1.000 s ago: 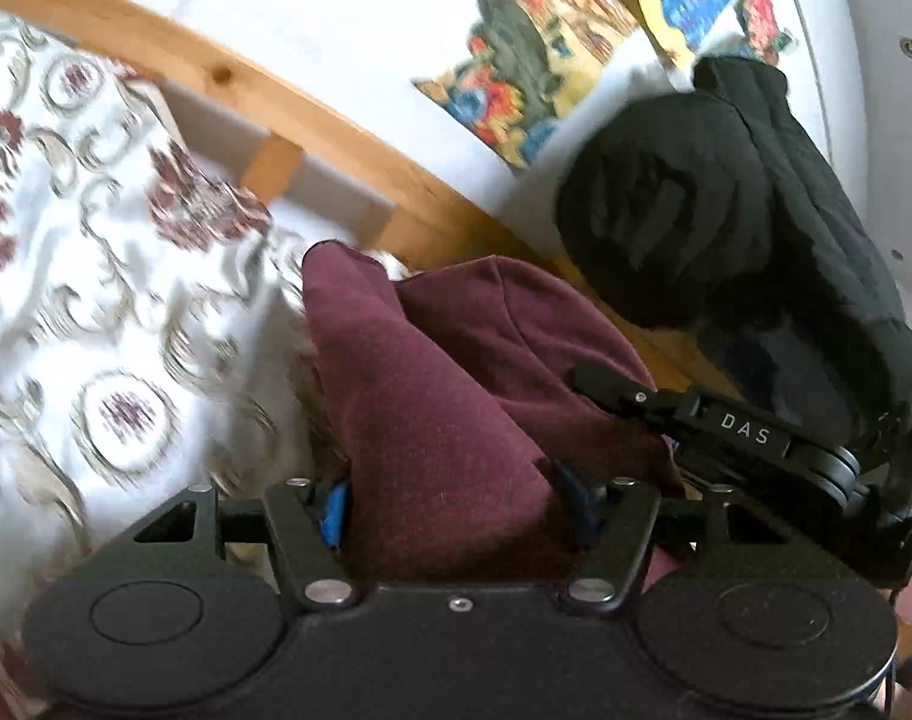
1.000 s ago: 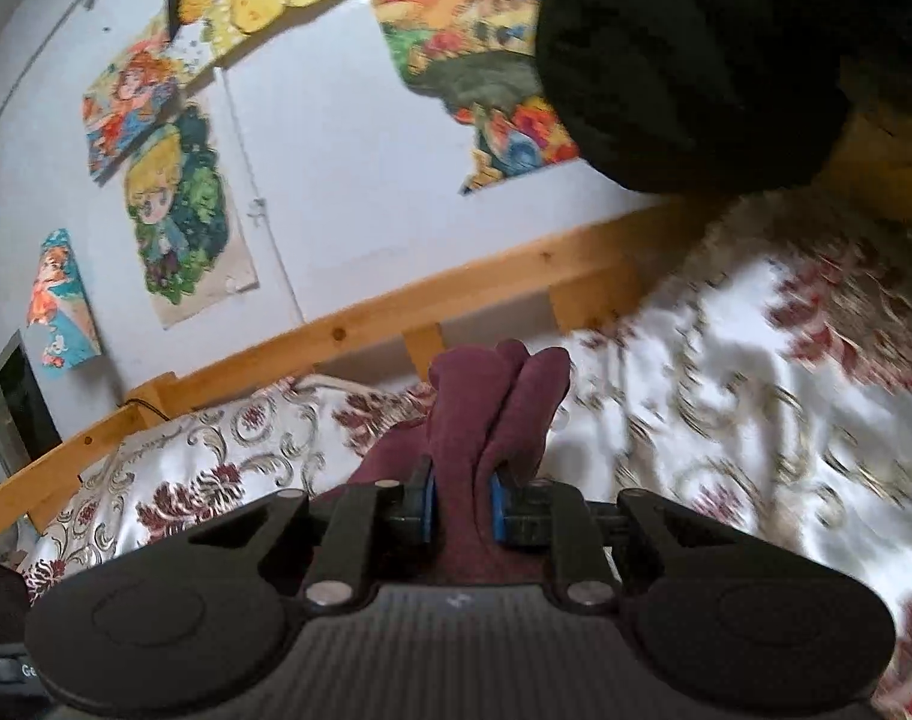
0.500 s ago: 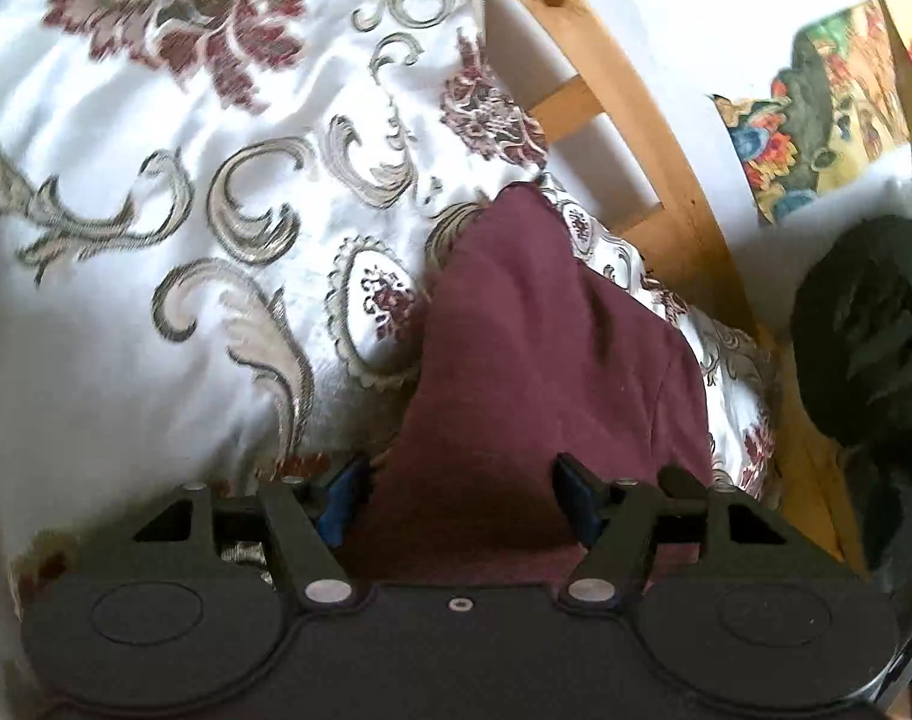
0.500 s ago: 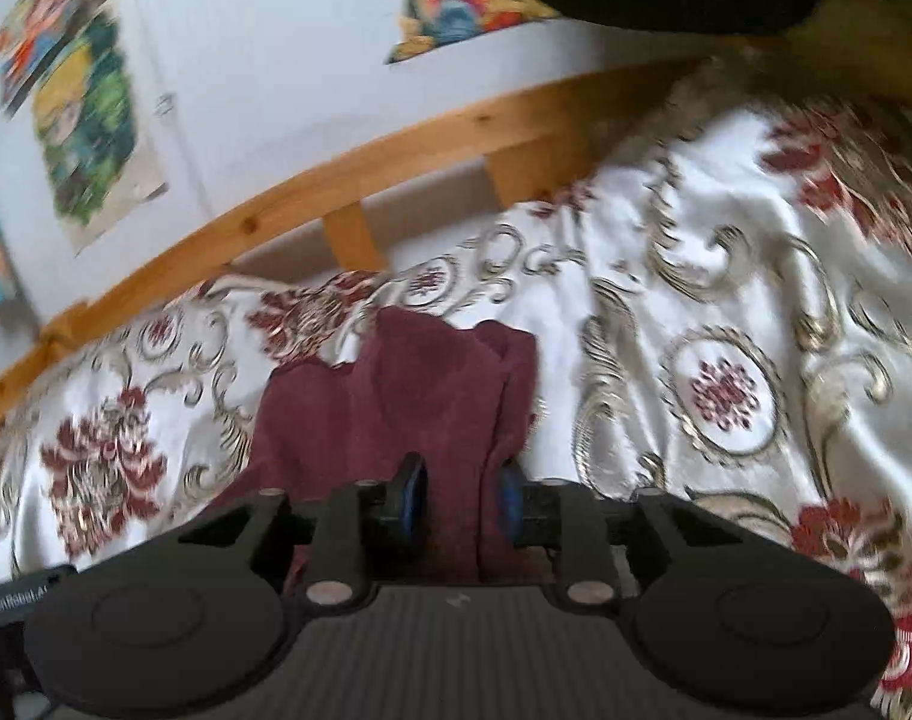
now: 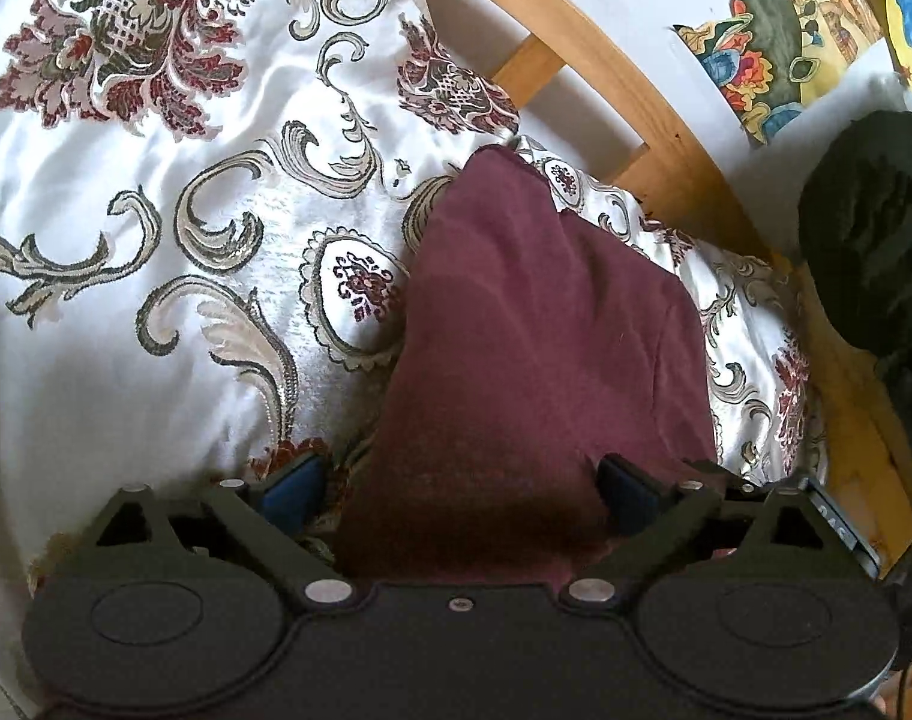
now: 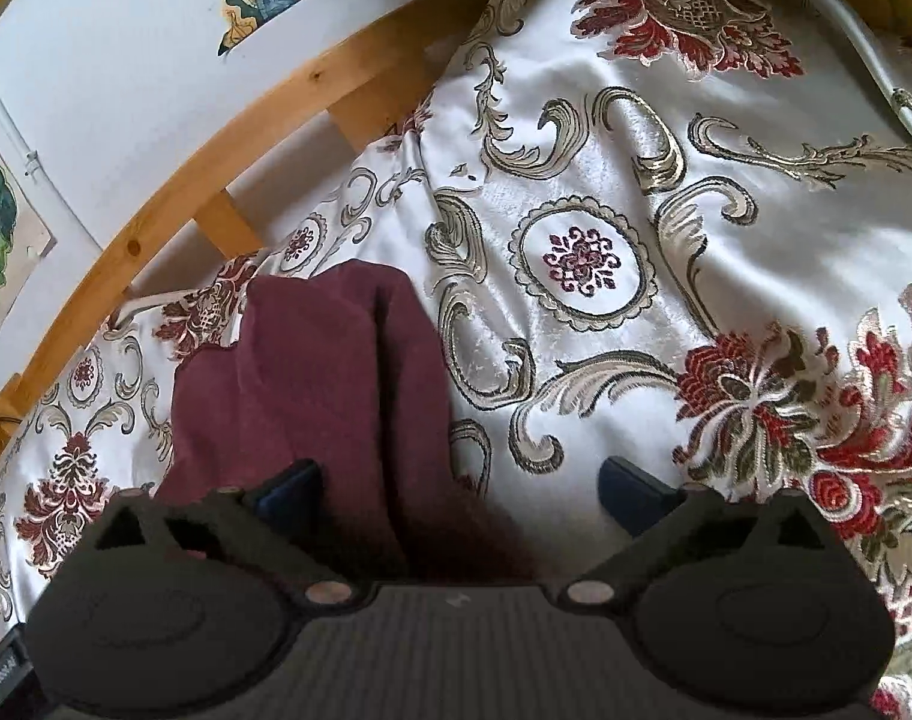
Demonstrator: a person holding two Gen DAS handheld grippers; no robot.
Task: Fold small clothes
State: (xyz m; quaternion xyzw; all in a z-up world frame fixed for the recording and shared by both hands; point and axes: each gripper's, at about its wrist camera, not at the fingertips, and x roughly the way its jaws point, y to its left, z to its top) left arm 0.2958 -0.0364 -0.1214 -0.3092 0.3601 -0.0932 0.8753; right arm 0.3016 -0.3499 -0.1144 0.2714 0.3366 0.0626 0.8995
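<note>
A maroon garment (image 5: 534, 348) lies folded on the white floral bedspread (image 5: 156, 210). My left gripper (image 5: 462, 486) is open, its blue-padded fingers wide apart on either side of the cloth's near end, not pinching it. In the right wrist view the same garment (image 6: 312, 396) lies to the left of centre. My right gripper (image 6: 459, 489) is open too; its left finger rests over the cloth and its right finger is above bare bedspread (image 6: 636, 180).
A wooden bed rail (image 5: 606, 78) runs along the far side of the bed, also in the right wrist view (image 6: 228, 138). A black jacket (image 5: 870, 240) hangs at the right. Colourful pictures (image 5: 786, 30) hang on the white wall.
Both grippers lowered the garment from mid-air onto the bedspread. The right gripper, shut on the cloth before, has opened wide. The left gripper's fingers have spread wider.
</note>
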